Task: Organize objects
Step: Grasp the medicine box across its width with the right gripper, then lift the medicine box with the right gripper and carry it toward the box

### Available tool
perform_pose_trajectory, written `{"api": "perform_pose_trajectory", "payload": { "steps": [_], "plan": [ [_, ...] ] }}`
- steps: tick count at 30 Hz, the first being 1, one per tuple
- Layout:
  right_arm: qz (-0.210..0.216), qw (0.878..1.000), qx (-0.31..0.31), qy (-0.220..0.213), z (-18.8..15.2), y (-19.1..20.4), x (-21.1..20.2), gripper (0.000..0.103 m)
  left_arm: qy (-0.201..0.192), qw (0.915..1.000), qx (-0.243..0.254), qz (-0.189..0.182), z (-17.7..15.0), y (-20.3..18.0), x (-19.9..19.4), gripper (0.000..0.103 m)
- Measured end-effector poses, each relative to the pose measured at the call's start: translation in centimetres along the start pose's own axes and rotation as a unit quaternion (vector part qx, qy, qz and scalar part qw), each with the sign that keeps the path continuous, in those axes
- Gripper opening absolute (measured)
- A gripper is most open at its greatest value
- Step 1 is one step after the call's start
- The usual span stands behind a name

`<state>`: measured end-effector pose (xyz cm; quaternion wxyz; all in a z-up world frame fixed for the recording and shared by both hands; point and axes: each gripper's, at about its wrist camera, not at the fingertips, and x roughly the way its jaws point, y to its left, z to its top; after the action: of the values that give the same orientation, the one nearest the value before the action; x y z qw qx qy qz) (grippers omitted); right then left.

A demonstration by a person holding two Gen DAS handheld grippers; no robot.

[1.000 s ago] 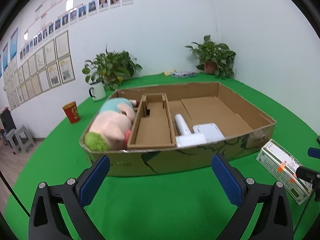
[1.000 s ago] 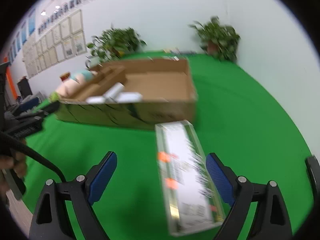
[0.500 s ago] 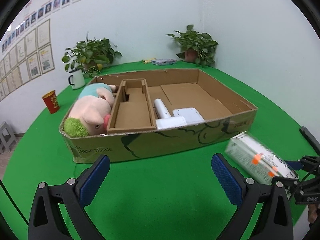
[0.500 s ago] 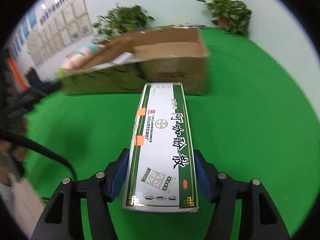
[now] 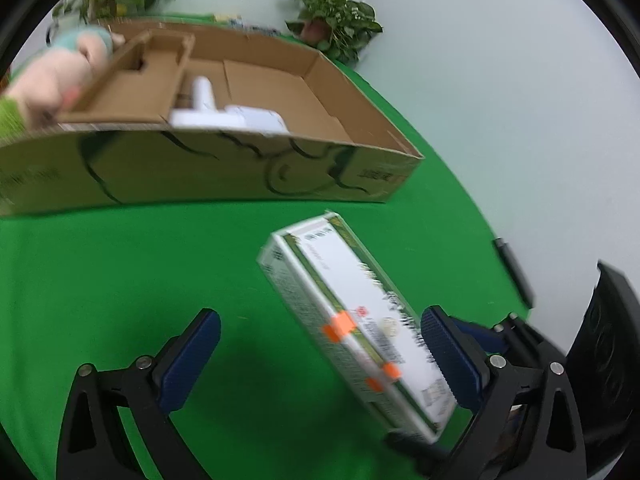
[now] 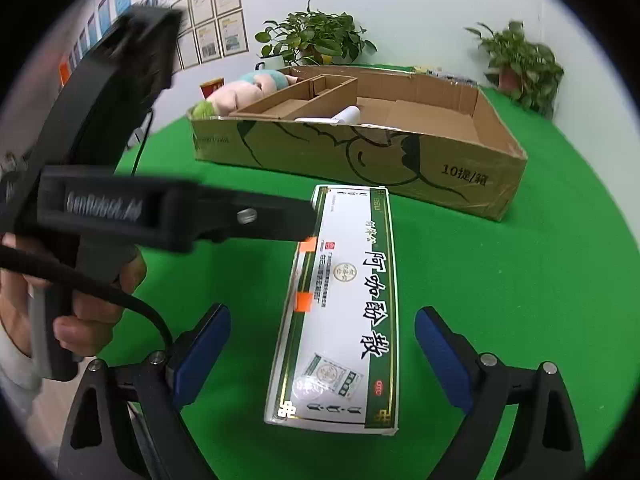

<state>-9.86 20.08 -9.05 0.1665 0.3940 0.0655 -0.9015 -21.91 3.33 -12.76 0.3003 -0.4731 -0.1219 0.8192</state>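
Note:
A long white and green medicine box (image 6: pixel 344 308) with orange stickers lies on the green cloth in front of the cardboard box (image 6: pixel 360 160). My right gripper (image 6: pixel 322 356) is open, its blue pads on either side of the medicine box and apart from it. My left gripper (image 5: pixel 320 354) is open; the medicine box (image 5: pixel 352 320) lies between its fingers, close to the right pad (image 5: pixel 448 360). The left gripper's body (image 6: pixel 120 184) crosses the right wrist view, touching the box's left edge.
The cardboard box (image 5: pixel 224 168) holds a plush pig (image 5: pixel 48 80), a cardboard insert (image 5: pixel 132 88) and white items (image 5: pixel 228 114). Potted plants (image 6: pixel 316 40) stand at the back by the wall. A red cup (image 6: pixel 212 86) sits behind the box.
My right gripper has opened and let go of the medicine box, which now lies on the cloth. My left gripper has swung right and down over the box.

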Motion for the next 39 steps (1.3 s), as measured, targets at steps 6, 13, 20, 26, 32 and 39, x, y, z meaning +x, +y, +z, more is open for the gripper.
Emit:
{"api": "perform_pose_trajectory", "payload": {
  "steps": [6,13,20,26,32,39],
  "plan": [
    [0.018,1.0,0.003,0.012,-1.3,0.3,0.7,0.093,0.036,0.9974,-0.023,-0.057,-0.5,-0.3,2.2,0.094],
    [0.048,0.999,0.017,0.005,-0.9,0.6,0.5,0.093,0.055,0.9964,-0.035,-0.054,-0.6,-0.1,3.5,0.084],
    [0.05,0.998,0.041,0.017,-0.9,0.1,1.1,0.075,0.063,0.9962,-0.036,-0.049,-0.5,0.1,4.0,0.07],
    [0.045,0.997,0.052,0.019,-1.3,0.3,0.7,0.072,0.067,0.9953,-0.044,-0.054,-0.5,0.5,4.3,0.06],
    [0.087,0.99,0.108,0.019,-1.3,-1.3,0.6,0.069,0.06,0.9952,-0.05,-0.06,-0.6,0.8,4.3,0.056],
    [0.099,0.986,0.132,0.017,-1.4,-1.6,0.4,0.068,0.054,0.9958,-0.046,-0.058,-0.7,0.3,4.7,0.051]
  ]
}}
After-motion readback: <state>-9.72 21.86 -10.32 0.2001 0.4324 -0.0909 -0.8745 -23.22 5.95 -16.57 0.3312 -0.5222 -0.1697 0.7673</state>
